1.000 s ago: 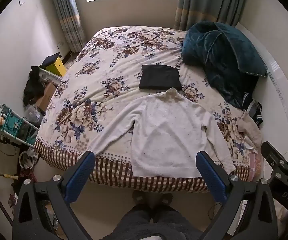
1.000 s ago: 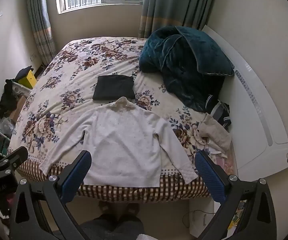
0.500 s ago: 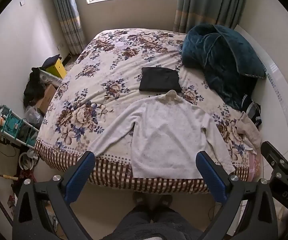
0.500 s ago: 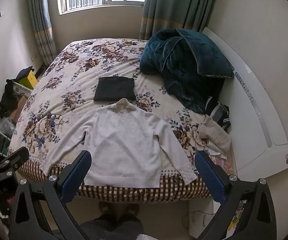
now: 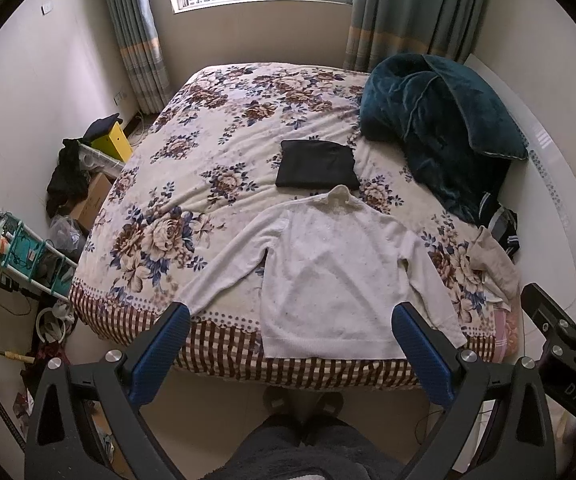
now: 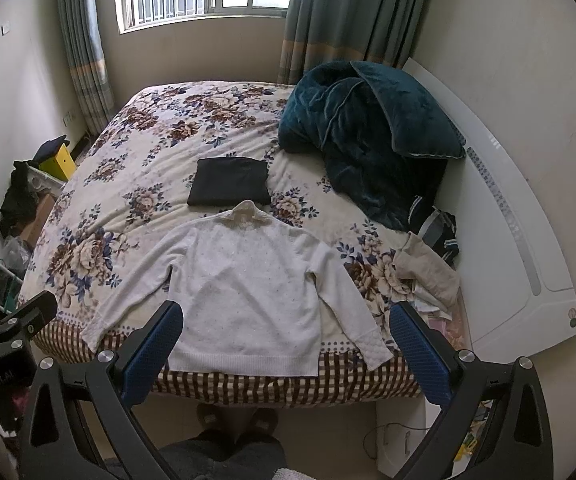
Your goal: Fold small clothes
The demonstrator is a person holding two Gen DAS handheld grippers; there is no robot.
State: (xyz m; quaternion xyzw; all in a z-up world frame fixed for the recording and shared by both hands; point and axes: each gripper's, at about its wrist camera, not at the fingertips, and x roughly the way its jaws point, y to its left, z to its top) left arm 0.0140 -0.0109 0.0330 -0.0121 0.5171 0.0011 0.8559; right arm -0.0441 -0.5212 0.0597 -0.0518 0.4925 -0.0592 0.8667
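A white long-sleeved sweater (image 5: 328,276) lies flat, sleeves spread, at the near edge of the floral bed (image 5: 216,152); it also shows in the right wrist view (image 6: 248,288). A folded black garment (image 5: 317,164) lies just beyond its collar, also in the right wrist view (image 6: 229,182). My left gripper (image 5: 292,352) is open and empty, held back above the floor in front of the sweater's hem. My right gripper (image 6: 288,348) is open and empty, likewise in front of the hem.
A teal quilt and pillow (image 5: 440,120) are piled at the bed's right. A beige garment (image 6: 428,276) and dark striped clothes (image 6: 436,228) lie at the right edge by the white headboard (image 6: 528,260). Boxes and a rack (image 5: 28,248) stand left of the bed.
Both grippers have tilted up and drawn back slightly, so the bed sits lower in view. The clothes have not moved. Both grippers stay open.
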